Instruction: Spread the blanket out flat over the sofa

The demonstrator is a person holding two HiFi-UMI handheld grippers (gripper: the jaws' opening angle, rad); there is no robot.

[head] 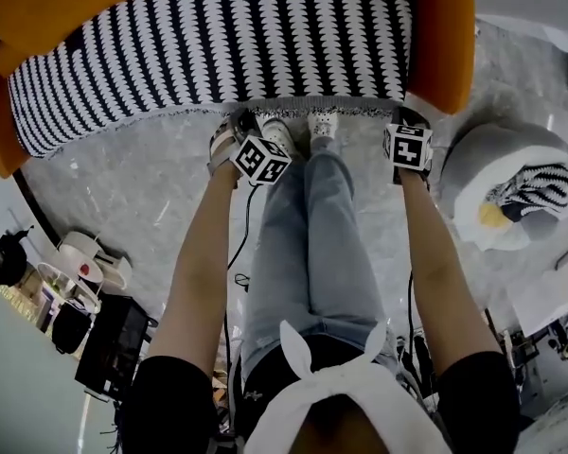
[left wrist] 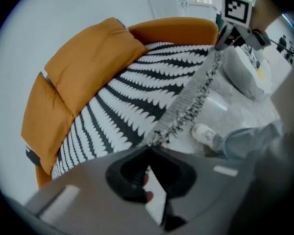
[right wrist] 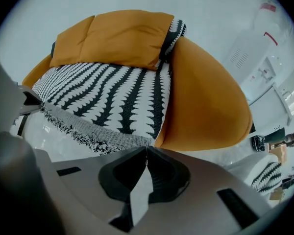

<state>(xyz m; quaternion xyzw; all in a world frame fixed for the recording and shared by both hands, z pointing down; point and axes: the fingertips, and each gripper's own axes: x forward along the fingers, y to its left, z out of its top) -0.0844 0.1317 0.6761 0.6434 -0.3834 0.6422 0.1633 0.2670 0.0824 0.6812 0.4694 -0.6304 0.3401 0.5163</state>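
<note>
Nearest, my left hand-held gripper [left wrist: 149, 147] pinched on the fringed edge of the blanket [head: 218, 45], my right hand-held gripper [right wrist: 147, 150] likewise, blanket lying over the orange sofa [head: 66, 8] seat, pale round pouf [head: 473, 173] by its arm, striped cloth [head: 535, 185] in its hollow

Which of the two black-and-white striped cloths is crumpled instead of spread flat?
The small cloth inside the round grey pouf on the floor beside the sofa. The large blanket lies flat over the orange sofa's seat.

No readable text — none anywhere
</note>
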